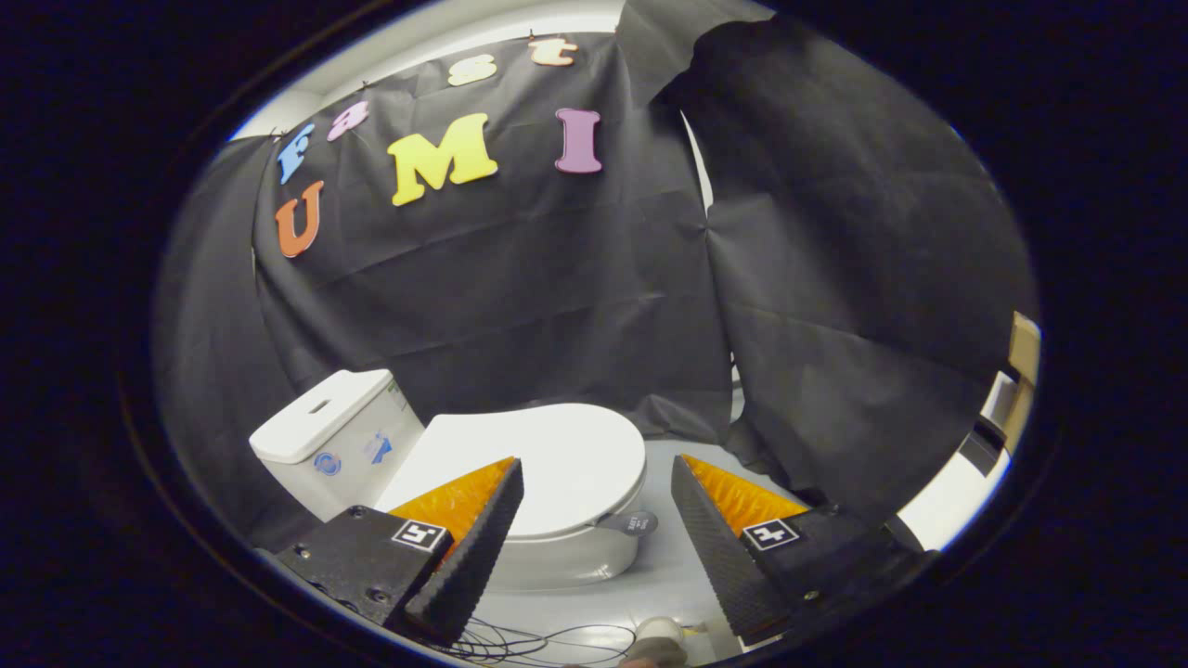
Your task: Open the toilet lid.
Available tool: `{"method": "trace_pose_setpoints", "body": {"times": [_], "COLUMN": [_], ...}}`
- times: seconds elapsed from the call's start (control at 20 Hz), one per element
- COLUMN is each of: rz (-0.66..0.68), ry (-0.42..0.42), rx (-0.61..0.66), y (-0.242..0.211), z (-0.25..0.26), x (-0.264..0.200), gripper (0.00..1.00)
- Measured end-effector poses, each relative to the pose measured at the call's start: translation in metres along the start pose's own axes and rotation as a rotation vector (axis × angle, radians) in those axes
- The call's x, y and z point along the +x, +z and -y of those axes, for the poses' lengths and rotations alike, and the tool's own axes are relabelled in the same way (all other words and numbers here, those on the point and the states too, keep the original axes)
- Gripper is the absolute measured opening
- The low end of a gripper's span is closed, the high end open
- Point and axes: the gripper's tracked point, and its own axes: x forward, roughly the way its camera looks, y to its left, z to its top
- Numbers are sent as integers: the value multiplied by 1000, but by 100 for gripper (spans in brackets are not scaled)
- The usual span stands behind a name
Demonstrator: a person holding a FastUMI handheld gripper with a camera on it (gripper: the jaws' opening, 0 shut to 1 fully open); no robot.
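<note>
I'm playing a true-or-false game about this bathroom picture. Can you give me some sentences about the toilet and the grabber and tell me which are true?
1. The toilet lid is shut flat. True.
2. The gripper is squeezing the lid. False: its fingers are spread open, touching nothing, with the lid beyond them.
3. The tank stands behind the lid. True.
4. A small grey tab sticks out at the lid's front edge. True.
5. The toilet sits on a wooden floor. False: the floor is pale grey.

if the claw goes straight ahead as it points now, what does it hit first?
Probably the closed toilet lid, lying just ahead between the open claw fingers. Depth is unclear; a higher line would reach the black cloth wall.
</note>
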Motion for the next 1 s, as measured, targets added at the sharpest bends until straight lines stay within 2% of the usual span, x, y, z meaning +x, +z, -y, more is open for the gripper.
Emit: {"method": "trace_pose_setpoints", "body": {"times": [0.35,0.45,0.7,1.0], "rz": [-286,-334,-489,-603], "ry": [67,62,-10,5], "rx": [87,95,126,229], "y": [-56,-68,-105,-133], "z": [7,18,46,55], "x": [61,80,111,123], "gripper": [100,100,100,98]}}
